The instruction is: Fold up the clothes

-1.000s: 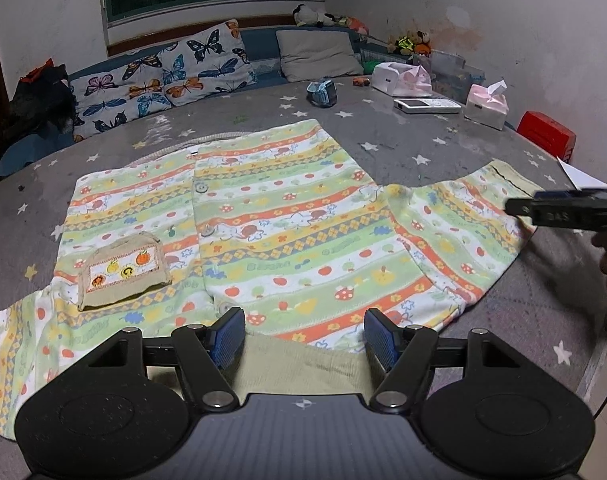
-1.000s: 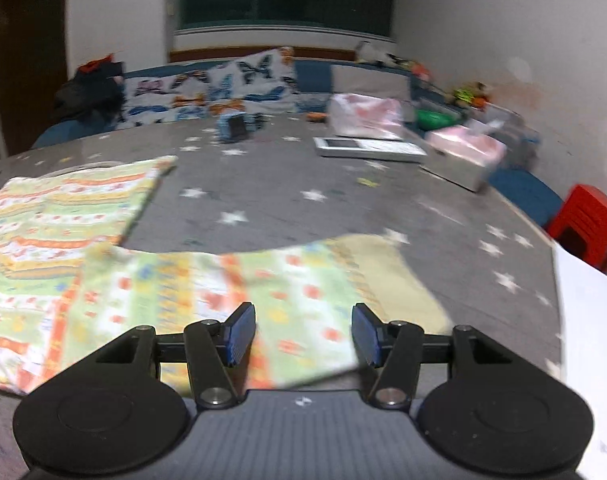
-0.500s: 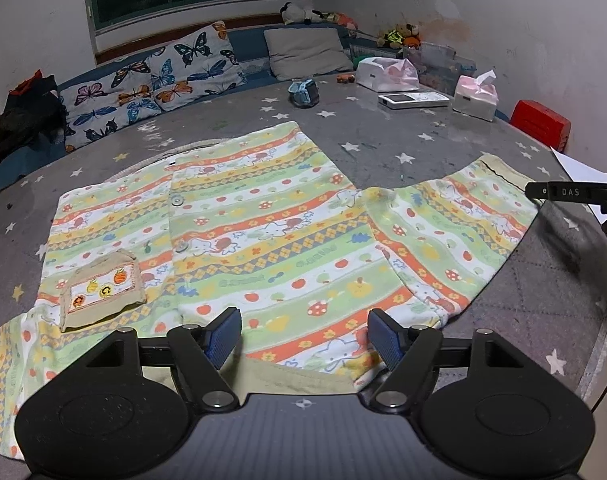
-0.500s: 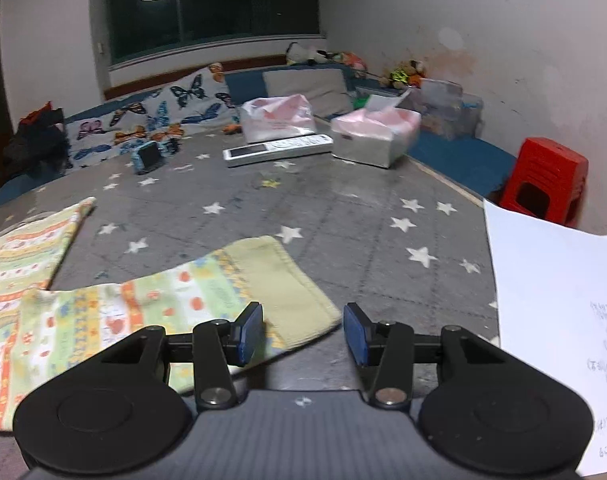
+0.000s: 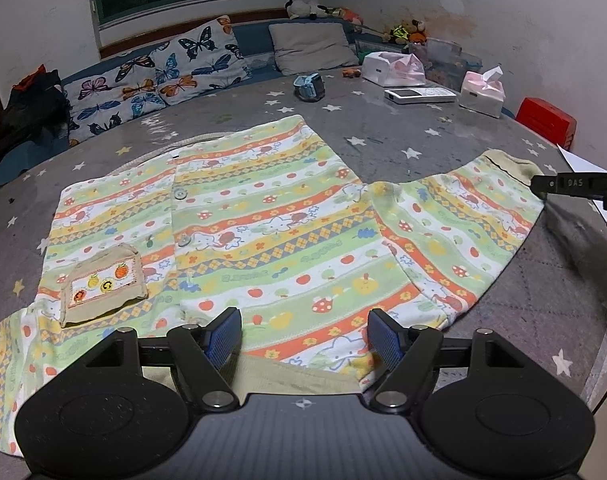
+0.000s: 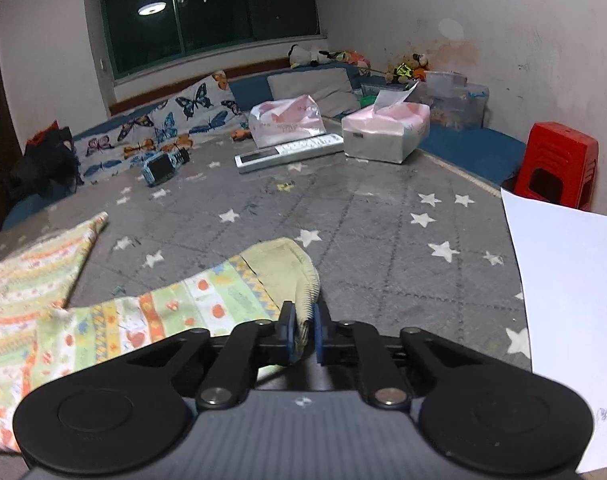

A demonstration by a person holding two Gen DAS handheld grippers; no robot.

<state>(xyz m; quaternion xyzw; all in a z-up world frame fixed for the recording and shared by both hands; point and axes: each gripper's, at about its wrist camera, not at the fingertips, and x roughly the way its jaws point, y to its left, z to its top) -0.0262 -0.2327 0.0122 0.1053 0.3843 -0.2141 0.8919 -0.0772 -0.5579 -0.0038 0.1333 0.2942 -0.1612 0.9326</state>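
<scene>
1. The patterned shirt point(image 5: 271, 240) lies spread flat, front up, on the grey star-print table point(image 5: 383, 136), one sleeve point(image 5: 463, 232) stretched out to the right.
2. Left gripper point(image 5: 303, 338): fingers wide apart, hovering over the shirt's beige hem point(image 5: 295, 376), holding nothing.
3. Right gripper point(image 6: 302, 330): pads pinched together on the sleeve's beige cuff point(image 6: 291, 268).
4. A white paper sheet point(image 6: 575, 312) lies near the cuff, at the table's right edge.
</scene>
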